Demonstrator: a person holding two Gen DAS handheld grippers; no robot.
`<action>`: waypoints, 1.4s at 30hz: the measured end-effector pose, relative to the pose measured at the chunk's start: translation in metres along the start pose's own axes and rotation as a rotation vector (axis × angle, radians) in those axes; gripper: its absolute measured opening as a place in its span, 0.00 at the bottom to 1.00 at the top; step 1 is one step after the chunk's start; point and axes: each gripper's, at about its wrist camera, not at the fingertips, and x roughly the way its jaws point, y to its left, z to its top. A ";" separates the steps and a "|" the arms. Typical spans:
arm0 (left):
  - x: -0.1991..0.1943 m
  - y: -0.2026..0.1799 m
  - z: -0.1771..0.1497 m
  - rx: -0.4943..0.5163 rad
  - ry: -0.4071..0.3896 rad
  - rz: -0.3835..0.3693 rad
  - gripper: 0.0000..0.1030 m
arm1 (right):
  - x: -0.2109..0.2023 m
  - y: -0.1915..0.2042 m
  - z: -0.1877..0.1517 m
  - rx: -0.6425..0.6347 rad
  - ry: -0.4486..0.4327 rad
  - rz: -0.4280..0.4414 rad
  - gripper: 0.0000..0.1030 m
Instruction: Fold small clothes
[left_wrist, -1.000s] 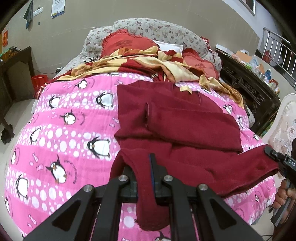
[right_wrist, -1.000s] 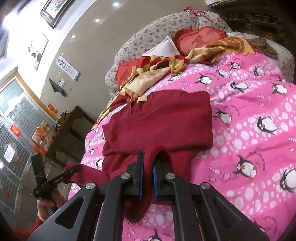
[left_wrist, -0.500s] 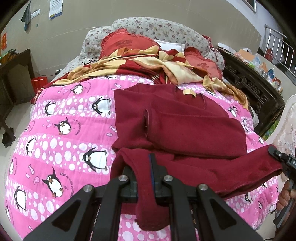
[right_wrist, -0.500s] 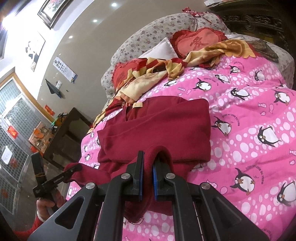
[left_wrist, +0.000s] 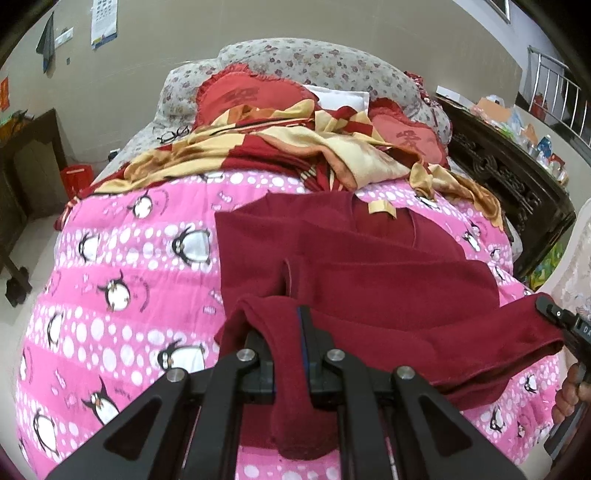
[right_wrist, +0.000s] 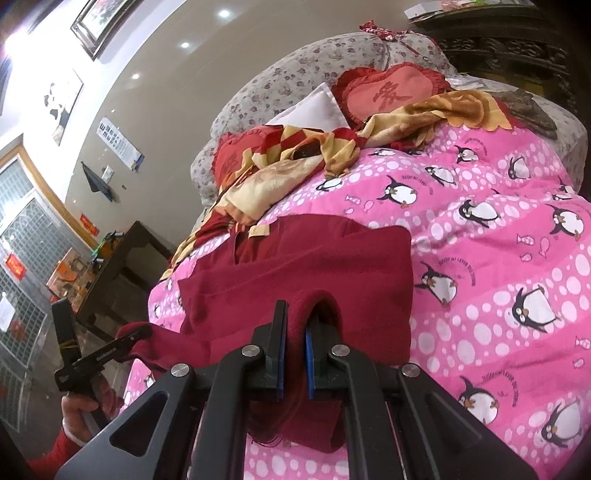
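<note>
A dark red fleece garment (left_wrist: 369, 266) is spread across a pink quilt printed with penguins and white dots (left_wrist: 122, 266), on a bed. The garment's upper part, with a pale yellow label (left_wrist: 382, 208) at the neck, lies flat on the quilt, and a folded sleeve is laid across its middle. The near hem is lifted off the quilt and stretched between the two grippers.

The left gripper (left_wrist: 290, 332) is clamped on one corner of the hem; a fold of red fleece is pinched between its black fingers and hangs down below them. The right gripper (right_wrist: 295, 332) is clamped on the other corner in the same way, with the cloth bunched between its blue-lined pads (right_wrist: 308, 363). In the left wrist view the right gripper is seen at the right edge, with the hem running to it. In the right wrist view the left gripper is seen at the lower left, held by a hand (right_wrist: 83, 404) with a red sleeve.

Beyond the garment, a crumpled red and yellow checked blanket (left_wrist: 295, 147) is heaped against two red heart-shaped cushions (left_wrist: 236, 98) and a grey floral pillow (left_wrist: 314, 64). A dark carved wooden cabinet (left_wrist: 517, 184) stands beside the bed.
</note>
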 end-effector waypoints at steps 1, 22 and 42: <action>0.002 -0.001 0.002 0.002 0.001 0.003 0.08 | 0.002 0.000 0.002 0.000 0.000 -0.004 0.18; 0.058 -0.005 0.058 0.004 0.018 0.039 0.08 | 0.052 -0.008 0.053 -0.037 0.009 -0.063 0.18; 0.131 0.031 0.087 -0.199 0.140 -0.011 0.14 | 0.131 -0.037 0.095 0.026 0.139 -0.043 0.22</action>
